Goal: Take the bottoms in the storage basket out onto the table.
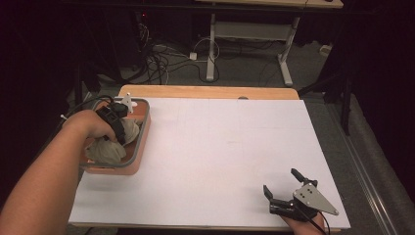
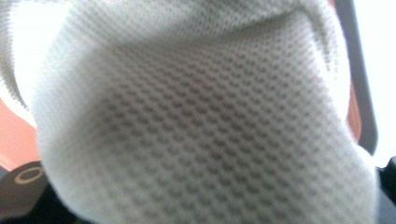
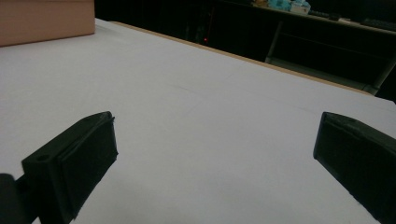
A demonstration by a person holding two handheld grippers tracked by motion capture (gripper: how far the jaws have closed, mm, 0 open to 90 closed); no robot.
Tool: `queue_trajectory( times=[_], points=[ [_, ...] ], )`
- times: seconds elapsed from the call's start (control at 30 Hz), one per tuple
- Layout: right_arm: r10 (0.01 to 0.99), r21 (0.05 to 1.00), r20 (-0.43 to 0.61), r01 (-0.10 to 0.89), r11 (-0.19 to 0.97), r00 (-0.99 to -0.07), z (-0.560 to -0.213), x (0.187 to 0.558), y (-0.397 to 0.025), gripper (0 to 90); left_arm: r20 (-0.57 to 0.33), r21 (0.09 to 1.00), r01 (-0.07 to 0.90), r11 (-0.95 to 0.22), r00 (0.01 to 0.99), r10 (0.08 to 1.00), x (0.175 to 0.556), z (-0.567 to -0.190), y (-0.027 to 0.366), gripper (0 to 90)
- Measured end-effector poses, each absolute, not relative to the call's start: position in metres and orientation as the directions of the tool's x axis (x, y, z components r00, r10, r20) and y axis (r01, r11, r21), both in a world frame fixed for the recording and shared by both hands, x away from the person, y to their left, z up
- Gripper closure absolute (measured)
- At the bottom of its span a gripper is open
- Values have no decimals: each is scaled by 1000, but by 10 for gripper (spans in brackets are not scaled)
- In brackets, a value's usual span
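A salmon-coloured bin (image 1: 143,149) with a grey rim stands at the table's left edge and holds a crumpled pale mesh cloth (image 1: 106,151). My left gripper (image 1: 121,136) reaches down into the bin, its jaws buried in the cloth. The left gripper view has the cloth (image 2: 201,121) pressed close over the jaws, with the bin's wall (image 2: 14,137) behind, so their state is hidden. My right gripper (image 1: 280,181) rests near the front right corner of the white table (image 1: 220,142). The right gripper (image 3: 215,135) is open, with bare table between its fingers.
The bin's side (image 3: 46,18) shows far off in the right gripper view. Beyond the table's wooden far edge (image 1: 210,91) lie floor cables (image 1: 161,61) and the white legs of another desk (image 1: 211,49). A dark floor strip runs along the right side.
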State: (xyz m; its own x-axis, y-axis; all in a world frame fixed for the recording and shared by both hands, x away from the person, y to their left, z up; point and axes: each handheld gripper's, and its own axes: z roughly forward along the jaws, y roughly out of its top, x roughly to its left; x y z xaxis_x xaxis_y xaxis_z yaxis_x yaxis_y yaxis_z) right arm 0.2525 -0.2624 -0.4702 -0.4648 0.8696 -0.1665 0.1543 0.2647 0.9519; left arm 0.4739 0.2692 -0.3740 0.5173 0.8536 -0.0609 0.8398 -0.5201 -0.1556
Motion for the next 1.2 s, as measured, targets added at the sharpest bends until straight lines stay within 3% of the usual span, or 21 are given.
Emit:
queue_trajectory(
  times=[1.2],
  points=[
    [867,951,-171,152,270,-469,-470,252,-262,4,-38,-143,827,-544,545,838,473,-320,249,542]
  ],
)
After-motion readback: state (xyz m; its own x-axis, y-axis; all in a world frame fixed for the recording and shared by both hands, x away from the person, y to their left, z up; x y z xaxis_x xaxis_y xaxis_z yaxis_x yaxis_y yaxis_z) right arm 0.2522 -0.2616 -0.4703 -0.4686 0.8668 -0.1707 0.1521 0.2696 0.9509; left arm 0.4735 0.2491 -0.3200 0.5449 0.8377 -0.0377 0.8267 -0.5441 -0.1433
